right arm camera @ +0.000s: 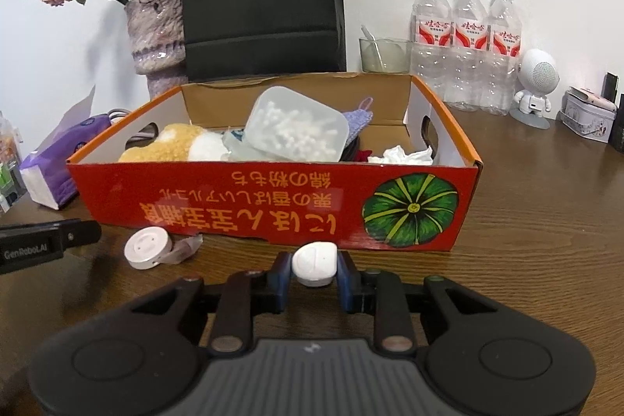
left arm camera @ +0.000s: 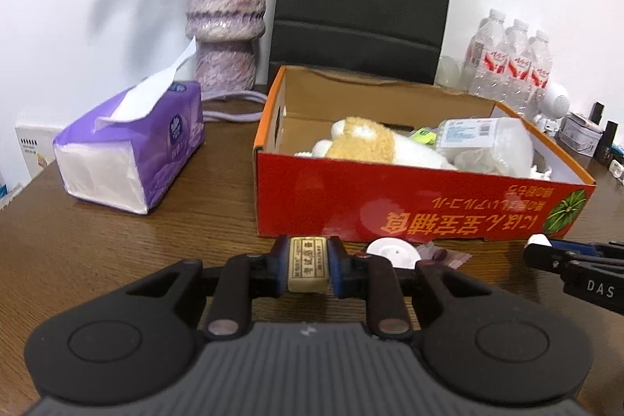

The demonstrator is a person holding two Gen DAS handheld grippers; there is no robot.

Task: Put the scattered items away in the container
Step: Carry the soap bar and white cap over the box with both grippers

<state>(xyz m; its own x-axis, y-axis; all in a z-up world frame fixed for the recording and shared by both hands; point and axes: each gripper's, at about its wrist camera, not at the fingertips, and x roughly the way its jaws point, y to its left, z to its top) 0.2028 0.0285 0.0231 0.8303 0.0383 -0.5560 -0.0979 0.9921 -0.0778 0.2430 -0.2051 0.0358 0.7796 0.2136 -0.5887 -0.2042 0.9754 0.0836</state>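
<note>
Three bottles (right arm camera: 466, 45) behind red box (right arm camera: 273, 205)

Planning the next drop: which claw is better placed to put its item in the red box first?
Probably the right claw: its white case sits squarely before the red box. The left claw, gripping an eraser, faces the box's left corner.

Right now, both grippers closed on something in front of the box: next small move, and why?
Probably lift both and carry them over the red box's near wall. The left gripper clamps a beige eraser, the right gripper a small white case; both sit low at the wall.
</note>
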